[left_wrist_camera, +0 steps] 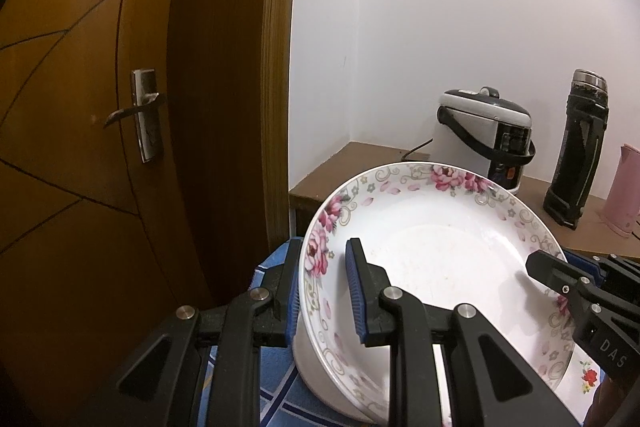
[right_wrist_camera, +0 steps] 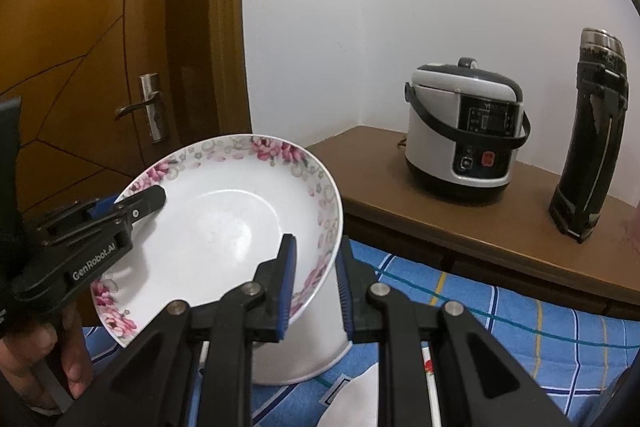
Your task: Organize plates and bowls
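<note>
A deep white plate with pink flowers on its rim (left_wrist_camera: 432,251) is held in the air, tilted, over a blue checked cloth (left_wrist_camera: 276,403). My left gripper (left_wrist_camera: 326,287) straddles its left rim, one finger inside and one outside, shut on it. My right gripper (right_wrist_camera: 316,279) is shut on the opposite rim of the same plate (right_wrist_camera: 224,223). Each gripper shows in the other's view: the right one in the left wrist view (left_wrist_camera: 560,275), the left one in the right wrist view (right_wrist_camera: 140,203). Another white dish with a red flower (left_wrist_camera: 584,379) lies below the plate.
A brown side table (right_wrist_camera: 460,227) behind holds a white rice cooker (right_wrist_camera: 464,131), a tall black flask (right_wrist_camera: 592,135) and a pink jug (left_wrist_camera: 624,191). A wooden door with a metal handle (left_wrist_camera: 140,115) stands at the left. White walls are behind.
</note>
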{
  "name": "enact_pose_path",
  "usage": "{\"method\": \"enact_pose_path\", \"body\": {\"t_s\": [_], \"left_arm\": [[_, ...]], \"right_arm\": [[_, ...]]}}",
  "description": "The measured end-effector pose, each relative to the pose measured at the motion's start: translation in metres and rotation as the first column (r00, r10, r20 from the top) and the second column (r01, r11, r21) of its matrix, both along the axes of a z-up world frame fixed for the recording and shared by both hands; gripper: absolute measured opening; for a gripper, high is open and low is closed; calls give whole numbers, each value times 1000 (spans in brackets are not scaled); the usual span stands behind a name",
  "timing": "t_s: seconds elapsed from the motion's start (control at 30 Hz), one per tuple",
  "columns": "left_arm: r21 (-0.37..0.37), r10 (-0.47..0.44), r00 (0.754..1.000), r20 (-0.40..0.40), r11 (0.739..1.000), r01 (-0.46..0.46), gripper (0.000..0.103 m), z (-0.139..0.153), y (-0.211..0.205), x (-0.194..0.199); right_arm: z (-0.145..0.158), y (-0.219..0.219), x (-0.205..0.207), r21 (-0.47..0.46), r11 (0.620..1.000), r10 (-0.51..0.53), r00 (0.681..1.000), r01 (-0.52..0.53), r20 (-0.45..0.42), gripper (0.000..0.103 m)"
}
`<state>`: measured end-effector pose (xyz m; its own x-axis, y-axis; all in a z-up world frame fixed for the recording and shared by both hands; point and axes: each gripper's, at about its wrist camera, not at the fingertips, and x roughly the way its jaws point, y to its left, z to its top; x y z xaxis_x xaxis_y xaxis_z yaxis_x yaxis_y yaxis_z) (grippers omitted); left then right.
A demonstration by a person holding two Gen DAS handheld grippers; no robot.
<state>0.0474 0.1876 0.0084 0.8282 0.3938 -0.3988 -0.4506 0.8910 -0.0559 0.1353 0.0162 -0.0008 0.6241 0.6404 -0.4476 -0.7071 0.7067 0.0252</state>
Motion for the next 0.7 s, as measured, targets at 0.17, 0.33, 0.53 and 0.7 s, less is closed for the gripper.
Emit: {"method": "enact_pose_path", "body": {"t_s": [0.17,0.33,0.53,0.7], "left_arm": [[-10,4,1000,-10,1000,-4,24,-5,4,8],[-13,8,1000,-18,1000,-9,24,-9,8,18],[-24,8,999,-32,1000,-9,24,-17,13,29],[-29,5,999,-49,1000,-7,24,-25,18,36]], "right_arm": [[-7,5,9,-9,1000,-8,1000,8,-12,20],[-13,11,18,-25,999,-21,1000,20,-21,20],[-19,15,27,-33,999,-26,999,25,-33,20],[-27,18,34,-46,999,-29,998,27,-57,20]]}}
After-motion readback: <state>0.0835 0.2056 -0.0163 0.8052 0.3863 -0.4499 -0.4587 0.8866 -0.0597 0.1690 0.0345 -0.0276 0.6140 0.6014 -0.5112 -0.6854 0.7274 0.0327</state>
